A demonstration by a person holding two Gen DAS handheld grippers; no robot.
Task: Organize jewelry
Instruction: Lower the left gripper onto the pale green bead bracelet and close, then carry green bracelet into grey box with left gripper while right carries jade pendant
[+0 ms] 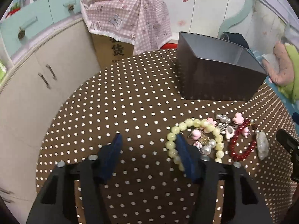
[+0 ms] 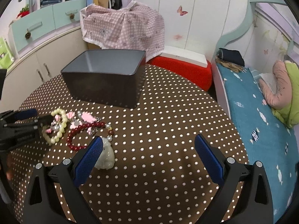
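Jewelry (image 1: 214,140) lies heaped on your polka-dot tablecloth (image 1: 130,102), just in front of the dark bin (image 1: 214,82). Your left gripper (image 1: 147,145) stands with jaws apart, one pad over the pale bead bracelet (image 1: 175,141), nothing pinched. Your right gripper (image 2: 148,145) hangs wide open beside the white pendant (image 2: 107,156).
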